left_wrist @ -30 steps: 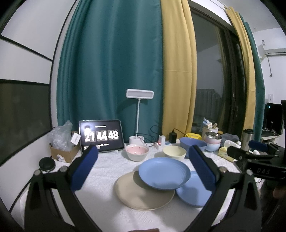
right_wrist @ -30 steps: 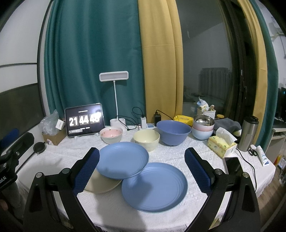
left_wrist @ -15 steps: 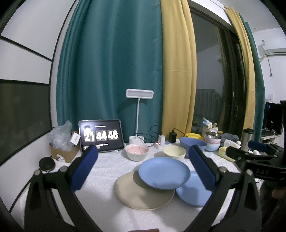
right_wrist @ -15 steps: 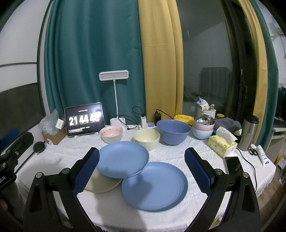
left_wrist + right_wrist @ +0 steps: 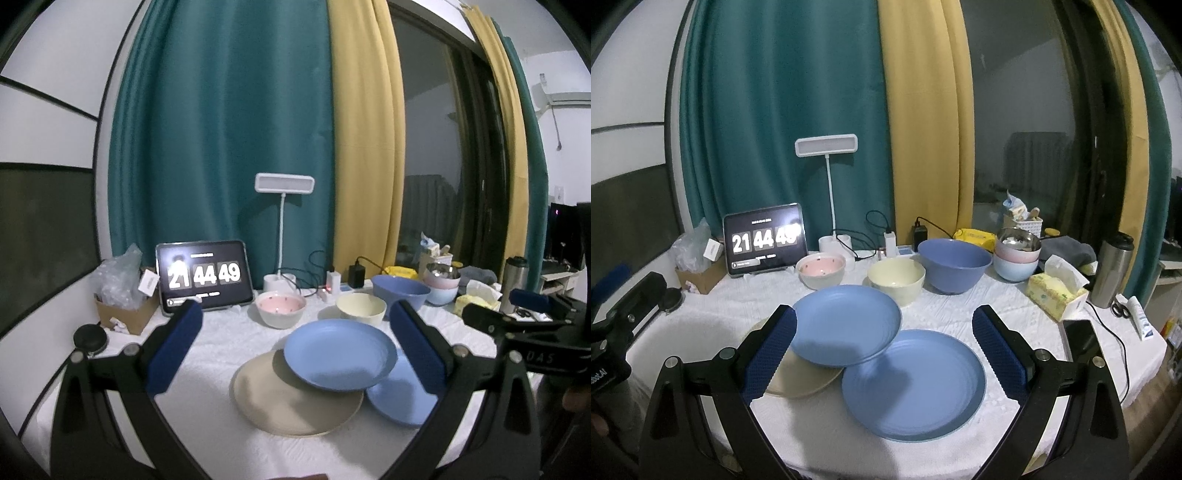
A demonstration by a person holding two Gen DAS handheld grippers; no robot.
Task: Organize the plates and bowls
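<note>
Three plates overlap mid-table: a blue plate point(image 5: 339, 352) point(image 5: 846, 324) rests across a beige plate point(image 5: 291, 402) point(image 5: 798, 384) and a second blue plate point(image 5: 400, 400) point(image 5: 913, 382). Behind them stand a pink bowl point(image 5: 281, 308) point(image 5: 822, 269), a cream bowl point(image 5: 361, 308) point(image 5: 896, 278) and a large blue bowl point(image 5: 400, 291) point(image 5: 955, 263). My left gripper point(image 5: 295, 343) is open above the table's near left, holding nothing. My right gripper point(image 5: 882, 345) is open too, hovering over the front plates. Each gripper appears at the edge of the other's view.
A tablet clock point(image 5: 205, 275), a white desk lamp point(image 5: 284, 184), chargers and cables line the back. Stacked pastel bowls with a steel one point(image 5: 1017, 253), a tissue box point(image 5: 1054, 295), a steel flask point(image 5: 1113, 269) and a phone point(image 5: 1080, 336) sit right. A cardboard box point(image 5: 123, 314) sits left.
Nothing has visibly moved apart from the clock ticking from 21:44:48 to 21:44:49; both grippers stay open in place.
</note>
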